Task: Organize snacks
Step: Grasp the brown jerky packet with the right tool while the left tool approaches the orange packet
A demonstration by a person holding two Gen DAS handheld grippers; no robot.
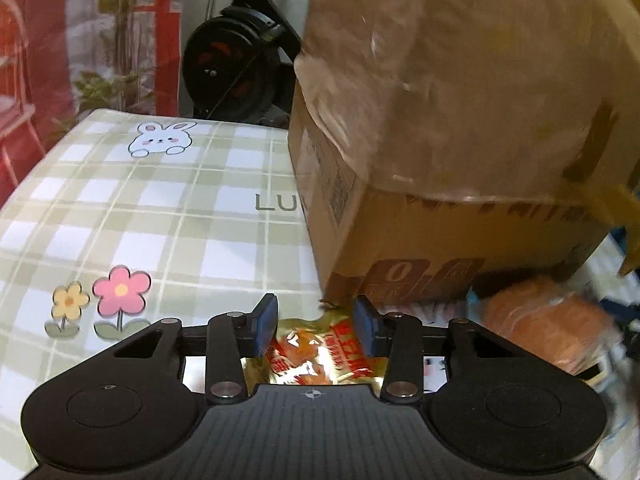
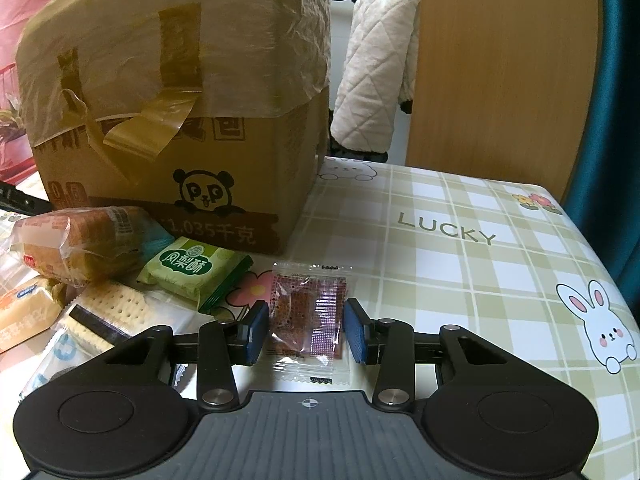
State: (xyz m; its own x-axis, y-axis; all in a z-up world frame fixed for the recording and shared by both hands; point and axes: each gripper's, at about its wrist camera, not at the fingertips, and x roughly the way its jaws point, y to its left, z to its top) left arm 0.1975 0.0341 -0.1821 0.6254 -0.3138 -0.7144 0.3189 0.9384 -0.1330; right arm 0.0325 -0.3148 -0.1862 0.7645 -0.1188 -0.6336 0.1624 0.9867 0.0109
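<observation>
The cardboard box (image 2: pixel 176 120) stands on the table (image 2: pixel 480 280); snack packets (image 2: pixel 80 248) lie before it, leftward, 1 sachet (image 2: pixel 310 312) apparently lying apart, rightward.

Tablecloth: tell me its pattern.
The tablecloth is green-and-white plaid with cartoon bunnies and flowers, clearest in the right wrist view.

My checked tablecloth (image 2: pixel 460 280) has bunnies, flowers and "LUCKY" printed on it. Behind my table there's a quilted white jacket (image 2: pixel 372 80) beside a wooden board (image 2: pixel 500 64), plus what looks like an exercise bike (image 1: pixel 240 60).
</observation>
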